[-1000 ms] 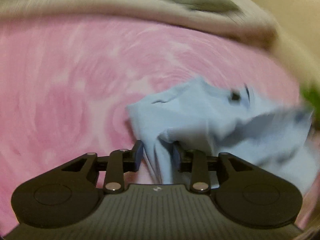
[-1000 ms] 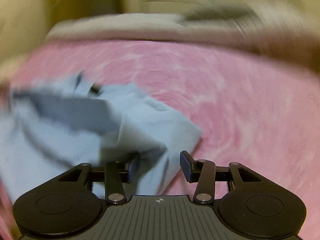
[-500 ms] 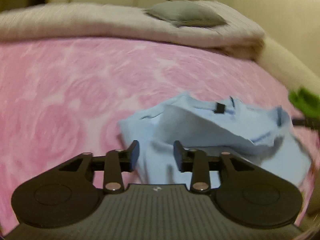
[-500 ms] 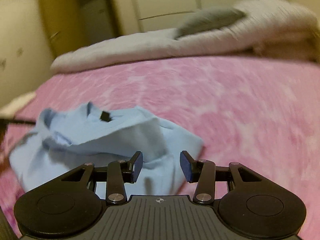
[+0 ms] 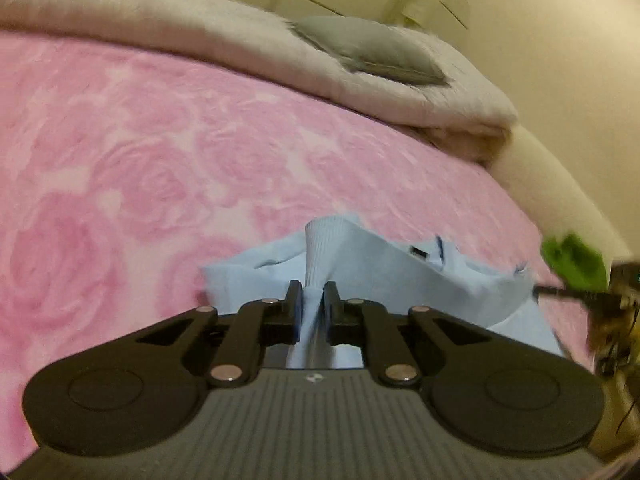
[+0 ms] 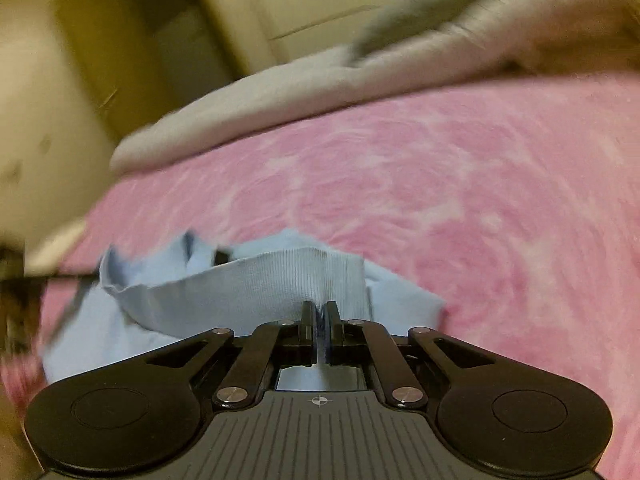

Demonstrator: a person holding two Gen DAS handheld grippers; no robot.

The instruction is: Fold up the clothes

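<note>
Change: half a second back both pairs of jaws stood apart over the cloth; both have since closed on it, and a ridge of fabric has risen off the bed.
Left gripper [image 5: 312, 302]: jaws clenched on a pinched fold of the light blue garment [image 5: 384, 268], the fold standing upright between the pads.
Right gripper [image 6: 320, 320]: jaws clamped tight on the ribbed edge of the light blue garment [image 6: 256, 284], which stretches leftward from the grip as a raised band.
Garment place: crumpled on the pink rose-patterned bedspread [image 5: 160, 168], near the bed's near edge; its small dark neck label [image 5: 419, 252] faces up.
Far edge of the bed: a pale folded blanket [image 5: 200, 28] runs along it, with a grey cushion [image 5: 372, 50] lying on top.
Right edge, left view: something green [image 5: 572, 260], blurred; what it is cannot be told.
</note>
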